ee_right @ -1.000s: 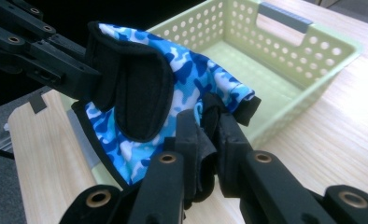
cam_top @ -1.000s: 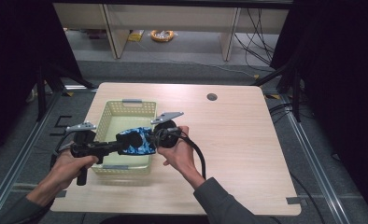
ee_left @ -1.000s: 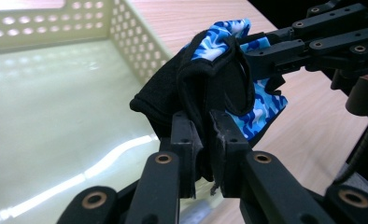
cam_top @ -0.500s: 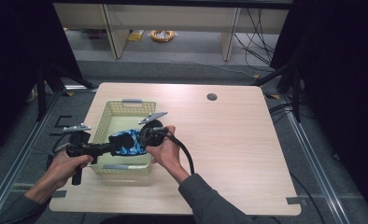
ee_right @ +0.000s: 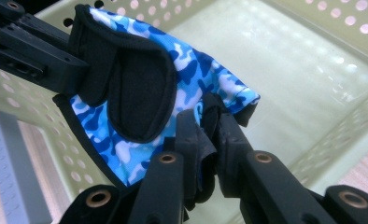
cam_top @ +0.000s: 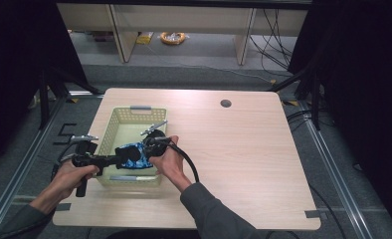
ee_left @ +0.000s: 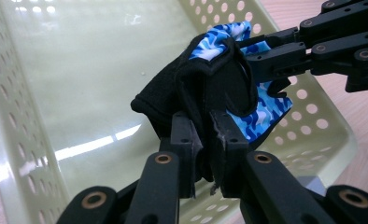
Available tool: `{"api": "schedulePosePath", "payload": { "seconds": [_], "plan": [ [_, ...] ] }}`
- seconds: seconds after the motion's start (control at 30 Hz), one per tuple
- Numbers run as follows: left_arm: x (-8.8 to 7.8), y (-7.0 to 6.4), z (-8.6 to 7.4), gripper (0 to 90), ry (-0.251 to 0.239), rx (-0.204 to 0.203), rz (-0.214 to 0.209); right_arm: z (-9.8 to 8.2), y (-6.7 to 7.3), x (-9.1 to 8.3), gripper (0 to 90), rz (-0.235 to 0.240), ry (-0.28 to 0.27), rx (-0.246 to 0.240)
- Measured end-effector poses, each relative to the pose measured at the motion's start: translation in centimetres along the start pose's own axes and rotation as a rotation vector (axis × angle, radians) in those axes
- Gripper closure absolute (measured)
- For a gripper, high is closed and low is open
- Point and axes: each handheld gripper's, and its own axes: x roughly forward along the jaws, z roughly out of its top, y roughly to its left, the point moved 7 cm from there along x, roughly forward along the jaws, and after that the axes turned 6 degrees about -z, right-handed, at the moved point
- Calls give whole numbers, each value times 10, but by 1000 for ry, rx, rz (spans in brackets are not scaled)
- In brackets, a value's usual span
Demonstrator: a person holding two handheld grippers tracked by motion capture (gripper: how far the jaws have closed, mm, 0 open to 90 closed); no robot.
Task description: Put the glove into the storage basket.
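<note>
Here, at lower left of the high view, the left tool [cam_top: 115,160] and right tool [cam_top: 145,151] are both gripping a glove [cam_top: 132,156], holding it stretched between them above the basket [cam_top: 115,121] on the counter [cam_top: 244,149].

My left claw [cam_top: 115,160] and right claw [cam_top: 145,149] face each other over the basket [cam_top: 115,117], with the glove [cam_top: 133,155] between them, gripped from both sides, above the basket floor.

I see the basket [cam_top: 115,122] walls fence the table's [cam_top: 244,149] near-left corner; its floor looks bare, probably; right half lies open.
</note>
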Motion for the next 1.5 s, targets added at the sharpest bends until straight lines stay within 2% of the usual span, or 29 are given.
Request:
{"api": "schedulePosePath", "payload": {
  "seconds": [0.17,0.33,0.4,0.43,0.57,0.6,0.63,0.7,0.73,0.87,0.9,0.93,0.97,1.0,1.07,1.1,1.17,1.23,1.27,1.37,1.4,1.43,1.5],
  "plan": [
    [2,6,-1,799,19,-9,5,2,1,7,815,2,35,1],
    [3,9,-4,794,38,-11,-3,1,3,11,811,-13,65,-39],
    [4,10,-5,790,46,-5,5,1,5,11,810,-17,79,-24],
    [4,11,-6,787,51,-5,9,1,4,13,810,-17,77,-40],
    [5,13,-7,783,63,2,19,0,7,15,808,-28,97,-43],
    [5,13,-8,782,69,3,15,0,7,16,808,-31,96,-66],
    [5,15,-10,779,88,22,27,0,7,16,807,-38,104,-67],
    [6,14,-10,771,76,14,34,0,9,17,807,-45,106,-83],
    [4,16,-11,765,105,39,33,-1,10,17,807,-50,109,-84],
    [5,16,-11,748,106,52,45,-2,10,19,806,-64,127,-76],
    [7,16,-10,742,92,41,51,-2,9,19,806,-74,128,-86],
    [5,17,-11,730,112,62,48,-2,9,20,806,-74,126,-92],
    [5,16,-10,718,104,61,47,-2,10,19,806,-75,134,-82],
    [5,16,-9,706,104,65,49,-2,9,20,806,-80,130,-94],
    [6,17,-6,673,72,61,74,-2,9,20,806,-82,135,-88],
    [3,17,-5,657,84,75,63,-2,8,20,806,-87,135,-90],
    [1,16,-1,603,56,64,61,-3,8,21,805,-93,138,-87],
    [-1,13,4,600,21,60,64,-2,7,21,802,-92,131,-101],
    [-3,12,5,597,25,84,68,-2,8,20,800,-92,137,-90],
    [-5,6,7,574,20,96,61,-3,7,21,793,-95,141,-95],
    [-4,4,8,573,2,92,70,-3,7,21,791,-97,142,-98],
    [-5,4,8,568,12,103,73,-3,7,21,787,-99,143,-100],
    [-4,0,9,558,1,98,68,-3,7,21,773,-98,149,-90]
  ]
}}
